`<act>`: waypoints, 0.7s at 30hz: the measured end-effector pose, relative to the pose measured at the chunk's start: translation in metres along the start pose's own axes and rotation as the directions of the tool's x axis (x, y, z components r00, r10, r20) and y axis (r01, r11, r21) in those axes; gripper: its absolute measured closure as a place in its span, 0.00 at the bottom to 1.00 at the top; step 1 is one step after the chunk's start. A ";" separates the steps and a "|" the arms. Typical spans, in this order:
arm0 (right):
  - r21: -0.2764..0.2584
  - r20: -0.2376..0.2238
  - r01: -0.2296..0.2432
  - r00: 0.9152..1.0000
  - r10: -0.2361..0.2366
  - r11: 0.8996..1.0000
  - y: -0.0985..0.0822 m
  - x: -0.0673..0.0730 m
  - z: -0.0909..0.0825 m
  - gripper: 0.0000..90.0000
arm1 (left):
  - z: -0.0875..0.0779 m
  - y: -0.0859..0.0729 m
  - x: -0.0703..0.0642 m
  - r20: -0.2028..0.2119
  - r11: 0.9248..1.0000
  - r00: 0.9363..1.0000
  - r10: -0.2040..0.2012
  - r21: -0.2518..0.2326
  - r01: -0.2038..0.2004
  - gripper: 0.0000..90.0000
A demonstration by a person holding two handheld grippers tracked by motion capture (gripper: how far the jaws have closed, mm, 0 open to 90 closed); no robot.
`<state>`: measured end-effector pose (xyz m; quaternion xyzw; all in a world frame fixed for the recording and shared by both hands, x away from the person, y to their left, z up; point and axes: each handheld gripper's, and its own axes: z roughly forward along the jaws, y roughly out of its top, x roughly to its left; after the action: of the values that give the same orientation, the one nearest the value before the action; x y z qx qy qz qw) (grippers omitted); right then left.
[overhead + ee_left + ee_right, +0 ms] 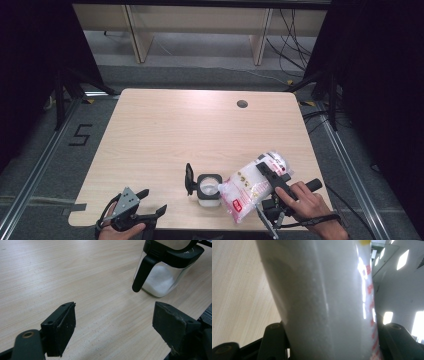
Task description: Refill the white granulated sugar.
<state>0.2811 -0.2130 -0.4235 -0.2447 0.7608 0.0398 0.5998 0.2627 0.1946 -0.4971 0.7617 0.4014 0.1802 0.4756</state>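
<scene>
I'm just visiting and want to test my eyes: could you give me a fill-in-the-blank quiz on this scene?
1. The right gripper is clamped on a plastic ____ of white grains.
2. The bag is tilted with its mouth over the glass ____.
3. The jar has a ____ lid, flipped open.
4. The left gripper holds ____.

Missing: bag; jar; black; nothing

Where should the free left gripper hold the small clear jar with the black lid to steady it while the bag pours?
Grip the clear glass body low, coming from the left gripper side; its black handle faces that way.
</scene>
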 end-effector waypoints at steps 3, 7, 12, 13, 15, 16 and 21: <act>0.010 -0.006 -0.032 0.999 0.032 0.999 -0.001 0.002 -0.001 0.51 | 0.000 0.000 -0.001 -0.005 1.000 1.000 0.000 0.002 0.000 0.20; 0.012 -0.007 -0.032 0.999 0.032 0.999 -0.001 0.002 -0.001 0.51 | 0.000 0.001 0.001 0.001 1.000 1.000 0.011 -0.002 -0.011 0.20; 0.013 -0.008 -0.040 0.999 0.040 0.999 0.000 0.002 -0.001 0.51 | 0.000 0.000 -0.001 -0.003 1.000 1.000 -0.018 -0.004 0.018 0.20; 0.013 -0.004 -0.023 1.000 0.023 1.000 0.000 0.001 -0.001 0.51 | 0.001 0.000 -0.001 -0.001 1.000 1.000 -0.015 -0.004 0.015 0.20; 0.013 -0.005 -0.020 1.000 0.020 1.000 0.001 0.001 -0.002 0.51 | -0.001 0.000 0.000 -0.001 1.000 1.000 0.011 0.012 -0.011 0.20; 0.006 -0.001 -0.006 1.000 0.006 1.000 0.001 0.000 -0.001 0.51 | -0.001 0.000 0.000 -0.003 1.000 1.000 0.008 0.008 -0.008 0.20; 0.004 0.005 0.003 1.000 -0.003 1.000 0.000 0.000 -0.001 0.51 | -0.001 -0.001 -0.001 -0.001 1.000 1.000 0.007 0.009 -0.007 0.20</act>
<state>0.2802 -0.2130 -0.4228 -0.2444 0.7590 0.0380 0.6023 0.2615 0.1949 -0.4971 0.7651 0.3999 0.1806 0.4712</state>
